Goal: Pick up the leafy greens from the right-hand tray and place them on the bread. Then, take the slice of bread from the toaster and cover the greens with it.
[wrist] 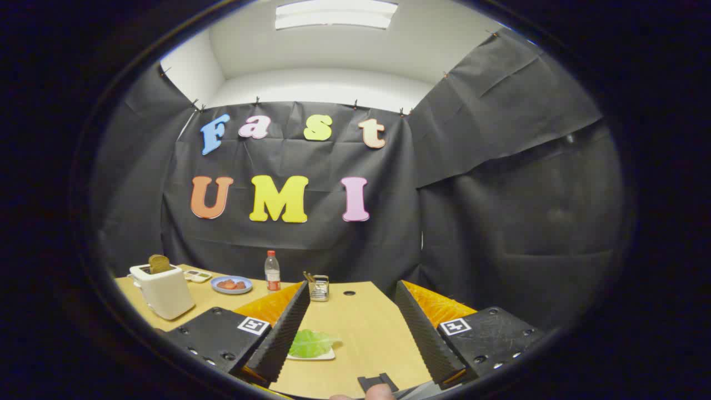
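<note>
leafy greens (311, 343), a pale green leaf on a white tray (325, 356), between the wide-apart gripper (350, 333) fingers.

A clear plastic bottle (272, 271) with a red cap stands upright on the wooden worktop (366, 328), close to the black cloth wall. Left of the bottle sits a blue plate (231, 285) holding something reddish. Right of the bottle stands a small metal holder (319, 288) with utensils, and past that a round hole (349, 293) in the worktop.
</note>
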{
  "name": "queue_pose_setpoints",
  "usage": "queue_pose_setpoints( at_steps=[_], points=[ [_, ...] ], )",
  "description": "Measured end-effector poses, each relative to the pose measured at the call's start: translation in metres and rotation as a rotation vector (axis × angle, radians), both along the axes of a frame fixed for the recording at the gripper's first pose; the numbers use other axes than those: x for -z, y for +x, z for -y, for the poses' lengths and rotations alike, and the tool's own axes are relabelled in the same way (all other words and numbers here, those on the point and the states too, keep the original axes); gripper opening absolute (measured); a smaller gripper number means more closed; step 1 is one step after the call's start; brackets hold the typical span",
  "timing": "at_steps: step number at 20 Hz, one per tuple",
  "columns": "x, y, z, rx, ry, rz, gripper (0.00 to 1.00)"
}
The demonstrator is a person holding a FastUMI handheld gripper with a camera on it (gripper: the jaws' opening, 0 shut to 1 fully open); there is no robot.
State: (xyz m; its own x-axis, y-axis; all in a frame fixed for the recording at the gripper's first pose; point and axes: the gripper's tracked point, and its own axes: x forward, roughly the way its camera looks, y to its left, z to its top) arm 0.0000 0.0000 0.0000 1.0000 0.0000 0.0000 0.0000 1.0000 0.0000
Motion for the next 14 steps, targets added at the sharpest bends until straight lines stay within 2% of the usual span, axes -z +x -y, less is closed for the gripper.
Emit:
queue_pose_setpoints(
  at_steps=[6,9,14],
  points=[
    [0.008,0.009,-0.004,-0.010,-0.012,-0.012,0.95],
    [0.017,0.011,-0.016,-0.052,-0.011,-0.037,0.95],
    [0.014,0.008,-0.016,-0.055,-0.014,-0.033,0.95]
  ],
)
